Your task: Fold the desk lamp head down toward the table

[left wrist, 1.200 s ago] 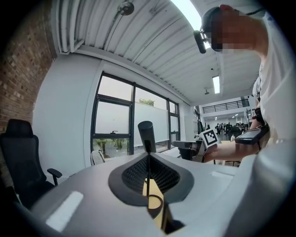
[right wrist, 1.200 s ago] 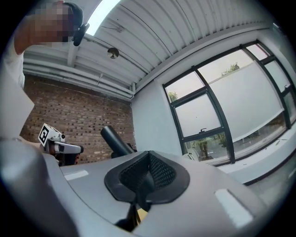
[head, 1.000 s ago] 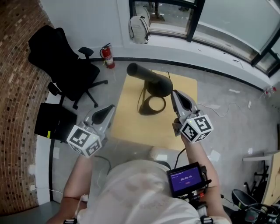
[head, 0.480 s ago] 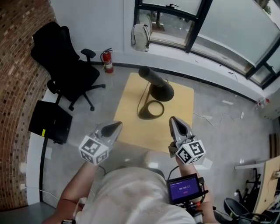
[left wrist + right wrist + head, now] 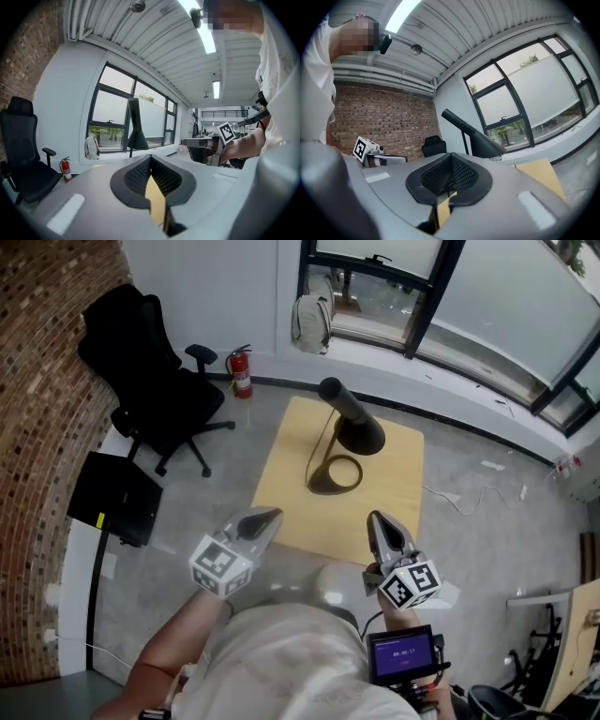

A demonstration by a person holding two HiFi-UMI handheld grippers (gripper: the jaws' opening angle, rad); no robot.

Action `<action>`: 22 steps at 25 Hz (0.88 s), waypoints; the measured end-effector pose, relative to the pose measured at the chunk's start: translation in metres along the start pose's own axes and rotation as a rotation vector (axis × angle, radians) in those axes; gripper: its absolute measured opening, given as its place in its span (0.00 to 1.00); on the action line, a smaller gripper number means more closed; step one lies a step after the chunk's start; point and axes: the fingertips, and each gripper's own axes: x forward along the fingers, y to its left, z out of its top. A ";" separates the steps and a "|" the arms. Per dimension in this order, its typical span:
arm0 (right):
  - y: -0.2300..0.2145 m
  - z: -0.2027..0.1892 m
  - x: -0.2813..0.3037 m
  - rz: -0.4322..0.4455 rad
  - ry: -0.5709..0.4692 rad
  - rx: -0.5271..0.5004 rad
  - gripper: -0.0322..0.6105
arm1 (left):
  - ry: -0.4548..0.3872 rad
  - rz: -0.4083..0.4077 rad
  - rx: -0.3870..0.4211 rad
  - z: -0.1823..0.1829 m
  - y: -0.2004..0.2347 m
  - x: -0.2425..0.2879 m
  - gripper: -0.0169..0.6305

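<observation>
A black desk lamp stands on a small yellow wooden table. Its ring base rests on the tabletop, and its cone head hangs from a slanted tube arm. My left gripper hovers at the table's near left edge, shut and holding nothing. My right gripper is at the near right edge, also shut and holding nothing. Both are well short of the lamp. The left gripper view shows the lamp far ahead past my left gripper. In the right gripper view the lamp rises above my right gripper.
A black office chair stands to the left by the brick wall. A red fire extinguisher and a backpack are by the far wall under the windows. A black box lies on the floor at left.
Both grippers have drawn back from the lamp toward my body and dropped lower. The right one was beside the lamp head. The lamp itself has not changed shape.
</observation>
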 end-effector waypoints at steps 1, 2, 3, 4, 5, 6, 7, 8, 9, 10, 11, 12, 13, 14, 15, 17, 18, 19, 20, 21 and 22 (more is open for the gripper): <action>0.004 -0.003 0.001 0.006 0.001 0.000 0.07 | 0.001 -0.001 0.000 -0.001 0.000 -0.003 0.03; 0.008 -0.005 0.001 0.013 0.003 -0.003 0.07 | 0.002 -0.003 0.000 -0.002 0.000 -0.005 0.03; 0.012 -0.006 0.000 0.021 0.005 -0.008 0.07 | 0.001 -0.006 -0.001 -0.003 -0.002 -0.006 0.03; 0.015 -0.007 0.000 0.026 0.006 -0.012 0.07 | -0.001 -0.010 -0.001 -0.004 -0.004 -0.006 0.03; 0.017 -0.008 -0.001 0.028 0.005 -0.013 0.07 | -0.001 -0.014 -0.001 -0.006 -0.006 -0.006 0.03; 0.019 -0.009 -0.002 0.027 0.004 -0.009 0.07 | 0.001 -0.018 -0.002 -0.008 -0.007 -0.006 0.03; 0.020 -0.011 -0.002 0.025 0.004 -0.004 0.07 | 0.005 -0.024 -0.003 -0.011 -0.008 -0.006 0.03; 0.022 -0.013 -0.003 0.021 0.004 0.001 0.07 | 0.009 -0.031 -0.004 -0.014 -0.009 -0.005 0.03; 0.023 -0.015 -0.005 0.016 0.006 0.005 0.07 | 0.012 -0.039 -0.005 -0.016 -0.010 -0.004 0.03; 0.023 -0.017 -0.007 0.012 0.009 0.009 0.07 | 0.014 -0.048 -0.006 -0.017 -0.012 -0.003 0.03; 0.022 -0.019 -0.009 0.007 0.013 0.013 0.07 | 0.016 -0.056 -0.007 -0.017 -0.014 -0.001 0.03; 0.020 -0.020 -0.011 0.002 0.016 0.017 0.07 | 0.017 -0.063 -0.007 -0.017 -0.017 0.001 0.03; 0.019 -0.021 -0.014 -0.003 0.019 0.020 0.07 | 0.019 -0.069 -0.006 -0.016 -0.019 0.003 0.03; 0.017 -0.021 -0.016 -0.008 0.021 0.022 0.07 | 0.021 -0.075 -0.005 -0.016 -0.022 0.005 0.03; 0.017 -0.022 -0.018 -0.013 0.021 0.024 0.07 | 0.021 -0.080 -0.003 -0.017 -0.024 0.006 0.03; 0.017 -0.023 -0.020 -0.018 0.020 0.028 0.07 | 0.021 -0.085 0.000 -0.018 -0.024 0.006 0.03; 0.019 -0.024 -0.019 -0.018 0.020 0.028 0.07 | 0.021 -0.085 0.001 -0.019 -0.023 0.005 0.03; 0.021 -0.025 -0.018 -0.015 0.024 0.026 0.07 | 0.020 -0.083 0.002 -0.019 -0.021 0.004 0.03; 0.023 -0.025 -0.016 -0.011 0.032 0.021 0.07 | 0.019 -0.079 0.000 -0.020 -0.019 0.002 0.03; 0.025 -0.026 -0.014 -0.006 0.042 0.014 0.07 | 0.017 -0.073 -0.003 -0.020 -0.017 0.000 0.03; 0.028 -0.026 -0.012 -0.001 0.050 0.007 0.07 | 0.016 -0.068 -0.006 -0.020 -0.015 -0.002 0.03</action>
